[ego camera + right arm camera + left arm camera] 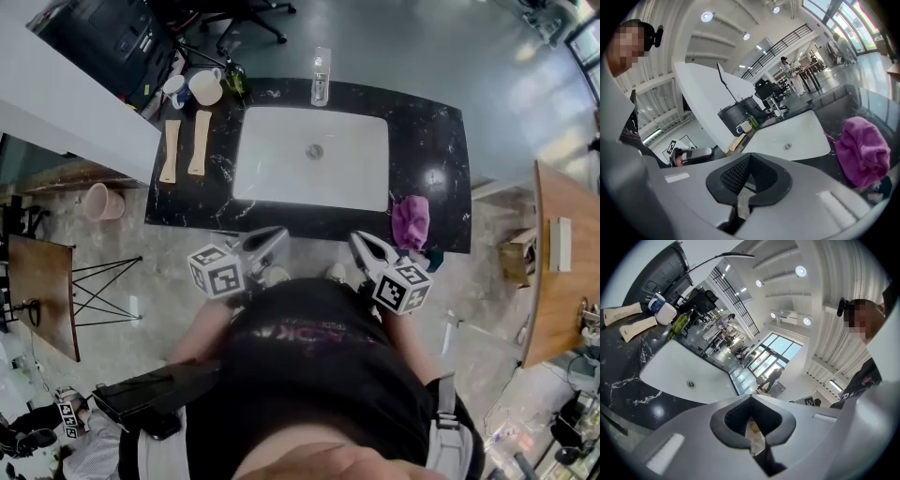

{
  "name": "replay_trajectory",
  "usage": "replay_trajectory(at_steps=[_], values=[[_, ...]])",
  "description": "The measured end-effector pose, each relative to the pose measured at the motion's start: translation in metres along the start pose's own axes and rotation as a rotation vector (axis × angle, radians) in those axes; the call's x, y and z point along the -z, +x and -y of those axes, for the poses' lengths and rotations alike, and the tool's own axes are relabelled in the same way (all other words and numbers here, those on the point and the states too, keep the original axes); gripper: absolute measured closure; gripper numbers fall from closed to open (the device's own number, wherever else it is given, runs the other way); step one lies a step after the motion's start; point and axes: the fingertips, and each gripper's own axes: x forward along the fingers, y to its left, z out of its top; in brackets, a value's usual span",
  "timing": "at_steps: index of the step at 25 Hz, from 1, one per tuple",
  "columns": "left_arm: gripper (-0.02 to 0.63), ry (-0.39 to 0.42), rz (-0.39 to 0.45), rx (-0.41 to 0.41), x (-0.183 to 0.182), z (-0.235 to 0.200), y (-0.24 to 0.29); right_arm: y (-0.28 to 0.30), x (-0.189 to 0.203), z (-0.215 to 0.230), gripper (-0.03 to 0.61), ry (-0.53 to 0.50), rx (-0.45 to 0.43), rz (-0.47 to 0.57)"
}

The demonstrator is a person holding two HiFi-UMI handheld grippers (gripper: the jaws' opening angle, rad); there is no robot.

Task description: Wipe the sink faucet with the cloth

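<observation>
The head view is showing the whole scene. On the floor at far left a pink bucket (103, 202) is sitting, and neither gripper view is catching it. Next comes a black counter (441, 141). Two wooden boards (200, 142) are lying side by side at its left end, with two mugs (205, 87) and a green bottle (234, 80) behind them. A white sink (281, 159) is filling the counter's middle, and the faucet (321, 77) is standing at the centre of the sink's far rim. Only the head view is showing the faucet clearly.

The person is holding the left gripper (278, 234) and the right gripper (360, 240) side by side at the counter's near edge, both pointing toward the sink. The left gripper view is taking in the boards, a mug, the bottle and the sink, but not the cloth. In it the left gripper's jaws are meeting at their tips with nothing between them. The right gripper view is showing that gripper's jaws pressed together too, and empty.

The purple cloth (411, 221) is lying bunched on the counter's near right corner, just beside the sink. It is sitting near the right gripper, ahead of it and to its right, without touching it. It is well apart from the left gripper.
</observation>
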Motion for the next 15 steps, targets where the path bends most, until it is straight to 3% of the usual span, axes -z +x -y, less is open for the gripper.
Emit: replay_trajectory(at_steps=[15], values=[[0.614,0.000,0.002,0.000,0.0016,-0.0007,-0.0006,0.0011,0.0022,-0.0014,0.568,-0.011,-0.002,-0.006]])
